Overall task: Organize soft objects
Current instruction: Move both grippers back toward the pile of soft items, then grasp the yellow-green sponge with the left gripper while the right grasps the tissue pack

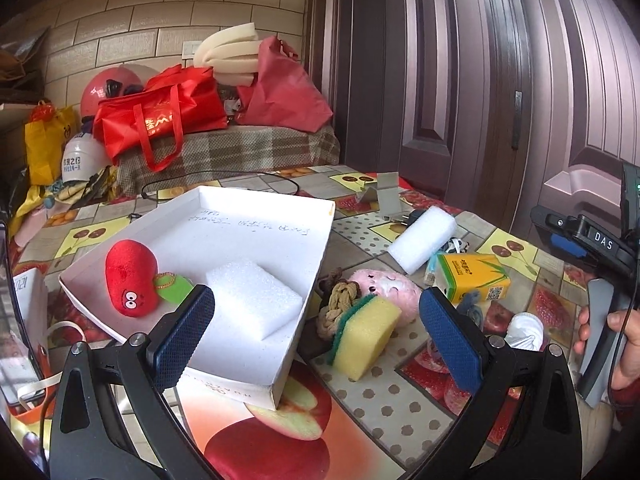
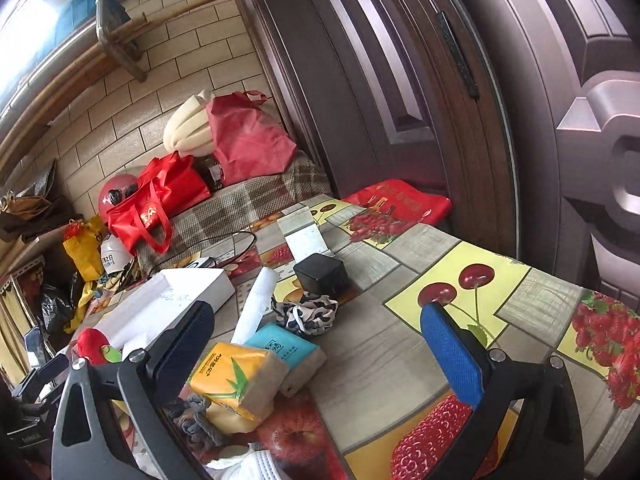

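A white box lid holds a red plush toy with a green tag and a white foam block. To its right on the table lie a yellow-green sponge, a tan knotted cord and a pink plush. My left gripper is open and empty, hovering over the lid's near right corner and the sponge. My right gripper is open and empty above a yellow tissue pack, a blue tissue pack and a spotted scrunchie. The right gripper's body shows at the left view's edge.
A white foam roll, a yellow tissue pack and a crumpled white item lie right of the lid. A black cube and a card stand sit farther back. Red bags crowd a bench behind; a door is at right.
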Demonstrator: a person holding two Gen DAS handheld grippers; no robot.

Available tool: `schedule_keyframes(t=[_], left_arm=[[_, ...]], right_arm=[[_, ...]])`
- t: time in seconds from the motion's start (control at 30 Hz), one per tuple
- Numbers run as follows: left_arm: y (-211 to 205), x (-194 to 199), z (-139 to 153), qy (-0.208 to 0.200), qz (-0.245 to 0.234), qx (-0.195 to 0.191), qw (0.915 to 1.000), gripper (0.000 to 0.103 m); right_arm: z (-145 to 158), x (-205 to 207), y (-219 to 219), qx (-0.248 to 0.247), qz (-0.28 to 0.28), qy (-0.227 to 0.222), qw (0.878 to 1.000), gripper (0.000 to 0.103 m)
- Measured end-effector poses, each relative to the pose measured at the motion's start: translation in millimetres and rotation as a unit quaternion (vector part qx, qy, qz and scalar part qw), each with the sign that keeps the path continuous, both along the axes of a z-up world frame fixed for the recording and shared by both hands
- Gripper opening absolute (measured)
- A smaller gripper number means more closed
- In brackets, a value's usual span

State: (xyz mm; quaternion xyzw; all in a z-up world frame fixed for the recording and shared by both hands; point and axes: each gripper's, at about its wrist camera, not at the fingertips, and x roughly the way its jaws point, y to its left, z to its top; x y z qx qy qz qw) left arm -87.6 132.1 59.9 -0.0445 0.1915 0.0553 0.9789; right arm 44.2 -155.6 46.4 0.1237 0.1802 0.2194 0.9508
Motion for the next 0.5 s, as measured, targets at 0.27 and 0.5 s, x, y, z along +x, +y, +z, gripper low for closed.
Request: schedule_keyframes(t=[0.27,0.5], left_arm=[[-6,-2,0,-0.004,-0.019,0.007,0.9998,0.103],[-19,12,-6,0.047,-0.074,-0.005,0.9961,0.103]], right_arm=[[-5,5,-12,0.021,-0.019,0.024,0.999,0.103],[-7,8,-20,0.039,-0.022,0.035,0.998,0.103]])
